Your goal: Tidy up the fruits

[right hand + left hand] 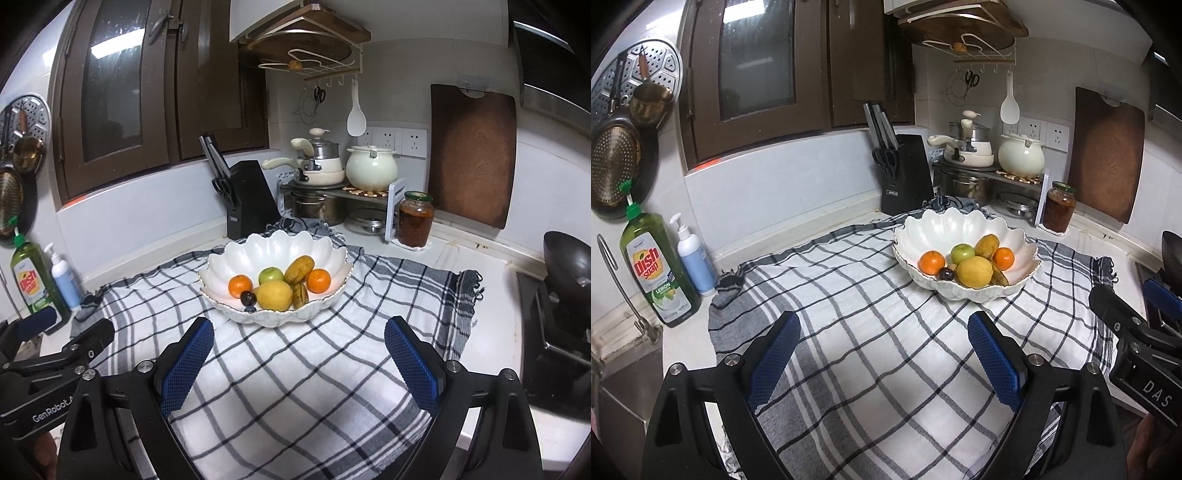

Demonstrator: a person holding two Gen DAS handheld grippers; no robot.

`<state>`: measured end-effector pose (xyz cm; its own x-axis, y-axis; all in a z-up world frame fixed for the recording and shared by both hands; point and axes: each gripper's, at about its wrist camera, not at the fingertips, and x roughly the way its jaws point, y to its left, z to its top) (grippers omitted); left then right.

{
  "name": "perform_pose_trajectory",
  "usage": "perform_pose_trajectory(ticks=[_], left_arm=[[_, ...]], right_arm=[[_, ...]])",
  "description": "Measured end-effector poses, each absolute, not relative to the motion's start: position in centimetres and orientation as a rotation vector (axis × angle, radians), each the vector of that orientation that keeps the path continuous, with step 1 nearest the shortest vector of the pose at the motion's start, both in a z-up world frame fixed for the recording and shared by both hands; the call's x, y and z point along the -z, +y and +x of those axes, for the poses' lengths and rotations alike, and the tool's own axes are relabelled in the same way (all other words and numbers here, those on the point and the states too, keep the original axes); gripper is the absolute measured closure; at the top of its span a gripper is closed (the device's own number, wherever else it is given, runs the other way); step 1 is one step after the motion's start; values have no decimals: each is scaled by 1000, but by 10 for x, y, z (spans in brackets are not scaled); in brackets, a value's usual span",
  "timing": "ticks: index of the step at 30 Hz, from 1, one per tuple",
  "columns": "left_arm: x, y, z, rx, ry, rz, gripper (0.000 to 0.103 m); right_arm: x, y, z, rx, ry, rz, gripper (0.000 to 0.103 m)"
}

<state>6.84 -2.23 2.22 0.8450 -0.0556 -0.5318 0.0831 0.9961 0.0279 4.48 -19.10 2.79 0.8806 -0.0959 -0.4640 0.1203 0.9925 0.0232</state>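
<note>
Left tool (882, 354): released, blue pads wide apart, nothing between; poised over the cloth, short of the bowl.
Right tool (298, 360): released likewise, empty; over the cloth, bowl just ahead.
Cloth (871, 369): white with grey-black check, spread across the counter, rumpled at the far edge.
Counter (491, 295): pale, running into a corner.
Bowl (275, 242): white, scalloped rim, on the far part of the cloth.
Fruits (275, 294): all in the bowl; two oranges, green apple, large yellow fruit, brownish-yellow pieces, small dark fruit at the front.
Left side: dish soap bottle (659, 273) and pump bottle (696, 258) against the wall.
Back wall: dark window frames, black knife block (249, 199), stacked pots, cream pot (371, 168), filled jar (415, 219).
Right side: wooden cutting board (472, 158) leaning on the wall, dark wok (569, 262) on the stove.
</note>
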Motion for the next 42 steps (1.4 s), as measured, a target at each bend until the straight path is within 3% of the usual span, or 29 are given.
perform_pose_trajectory(ticks=[42], left_arm=[[-25,-22,58,72,551,64,7]], right_arm=[[-23,-192,35,116,485,51,9]])
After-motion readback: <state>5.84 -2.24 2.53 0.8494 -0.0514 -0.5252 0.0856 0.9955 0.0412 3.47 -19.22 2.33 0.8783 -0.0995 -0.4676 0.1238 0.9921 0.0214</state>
